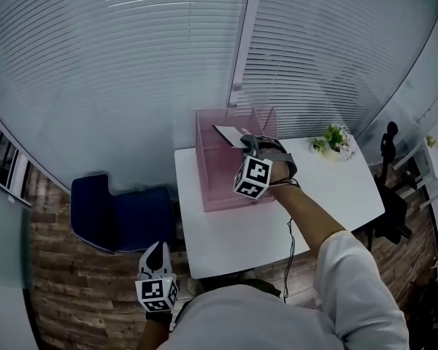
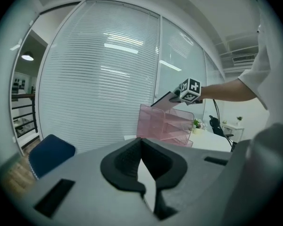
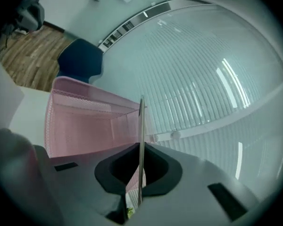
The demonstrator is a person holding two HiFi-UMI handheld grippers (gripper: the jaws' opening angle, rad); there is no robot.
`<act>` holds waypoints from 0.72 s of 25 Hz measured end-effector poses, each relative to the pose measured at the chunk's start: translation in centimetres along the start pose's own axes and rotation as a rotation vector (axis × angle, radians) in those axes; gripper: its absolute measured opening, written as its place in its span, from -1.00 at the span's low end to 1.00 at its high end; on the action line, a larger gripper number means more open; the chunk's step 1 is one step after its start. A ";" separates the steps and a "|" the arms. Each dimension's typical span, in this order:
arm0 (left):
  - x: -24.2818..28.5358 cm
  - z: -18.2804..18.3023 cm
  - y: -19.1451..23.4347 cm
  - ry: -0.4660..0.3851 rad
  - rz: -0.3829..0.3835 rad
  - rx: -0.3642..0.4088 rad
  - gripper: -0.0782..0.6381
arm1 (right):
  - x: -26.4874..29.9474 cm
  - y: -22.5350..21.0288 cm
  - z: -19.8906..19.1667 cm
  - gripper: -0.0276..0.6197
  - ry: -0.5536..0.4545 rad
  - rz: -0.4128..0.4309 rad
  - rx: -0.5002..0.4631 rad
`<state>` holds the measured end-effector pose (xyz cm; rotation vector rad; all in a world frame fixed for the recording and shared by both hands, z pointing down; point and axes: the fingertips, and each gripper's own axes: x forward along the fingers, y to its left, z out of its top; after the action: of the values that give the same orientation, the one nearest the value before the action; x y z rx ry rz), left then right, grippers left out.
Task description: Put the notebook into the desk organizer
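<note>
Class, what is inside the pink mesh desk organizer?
Pink mesh desk organizer: the visible compartment shows nothing. The thin grey notebook, clamped by the right gripper, hangs over its top; gripper and notebook cover the rest.

Office. Evidence: full-height glass partition walls (image 1: 131, 64) with horizontal blinds. White desk (image 1: 233, 232), pink mesh desk organizer (image 1: 219, 173) on top, small potted plant (image 1: 334, 138) at far corner. Blue chair (image 1: 109, 214) beside desk, black chair (image 1: 390, 203) on opposite side. Wood-plank floor (image 1: 66, 283). Ceiling AC vent (image 2: 245, 58).
</note>
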<state>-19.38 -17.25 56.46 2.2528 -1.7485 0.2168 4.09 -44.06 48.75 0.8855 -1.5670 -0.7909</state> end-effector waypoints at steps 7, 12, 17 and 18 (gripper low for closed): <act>1.5 0.3 -0.2 0.005 0.037 -0.014 -0.76 | 3.6 2.9 -0.2 -0.84 0.056 0.113 -0.176; 2.5 0.3 -0.7 0.008 0.036 -0.016 -0.76 | 4.1 5.3 -0.6 -0.81 0.065 0.174 -0.207; 3.2 0.7 -1.1 0.006 0.028 -0.018 -0.76 | 4.4 6.7 -0.8 -0.76 0.071 0.213 -0.221; 3.2 0.7 -1.1 0.006 0.028 -0.019 -0.76 | 4.5 7.0 -0.7 -0.75 0.072 0.222 -0.221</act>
<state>-17.52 -20.19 56.59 2.2134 -1.7728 0.2120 3.48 -44.54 57.06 0.5630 -1.4532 -0.7473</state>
